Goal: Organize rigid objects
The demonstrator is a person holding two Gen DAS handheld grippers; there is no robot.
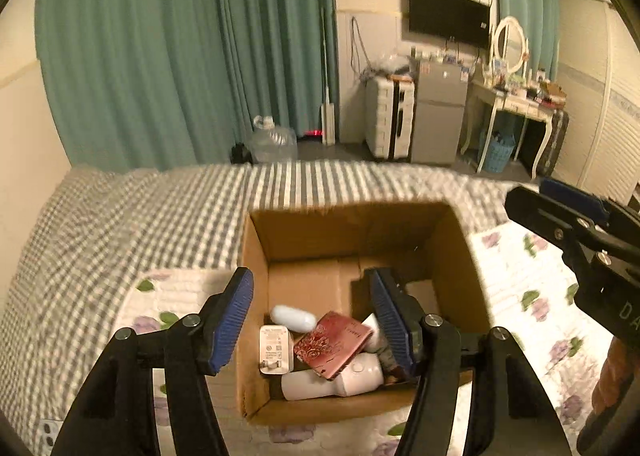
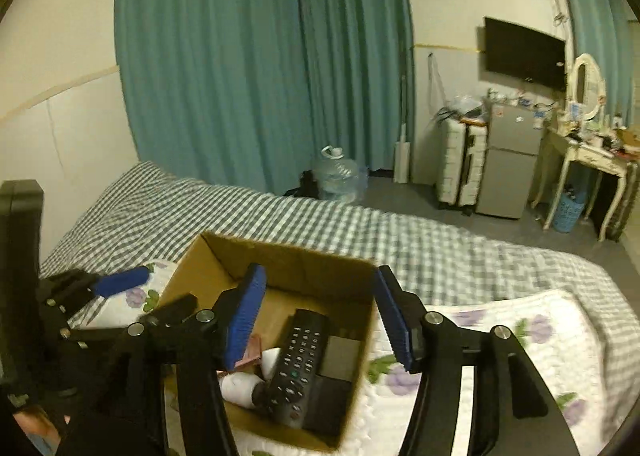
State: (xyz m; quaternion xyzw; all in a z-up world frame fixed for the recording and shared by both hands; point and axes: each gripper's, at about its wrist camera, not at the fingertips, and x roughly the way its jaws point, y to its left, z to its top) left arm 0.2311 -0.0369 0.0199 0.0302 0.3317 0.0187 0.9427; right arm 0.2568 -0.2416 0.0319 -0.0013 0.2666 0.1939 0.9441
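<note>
An open cardboard box (image 1: 256, 256) sits on the bed and also shows in the right wrist view (image 2: 192, 268). Inside lie a white charger (image 1: 275, 348), a pale blue oval case (image 1: 293, 318), a red patterned case (image 1: 333, 344) and a white cylinder (image 1: 332, 378). The right wrist view shows a black remote (image 2: 298, 364) and dark flat boxes (image 2: 340, 356) in it. My left gripper (image 1: 316, 320) is open and empty above the box. My right gripper (image 2: 324, 320) is open and empty over the box's right side; it also shows at the right edge of the left wrist view (image 1: 560, 212).
The box rests on a white floral quilt (image 1: 532, 288) over a grey checked sheet (image 1: 120, 224). Beyond the bed are teal curtains (image 1: 180, 56), a water jug (image 1: 274, 140), a suitcase (image 1: 390, 120), a small fridge (image 1: 440, 112) and a dressing table (image 1: 516, 100).
</note>
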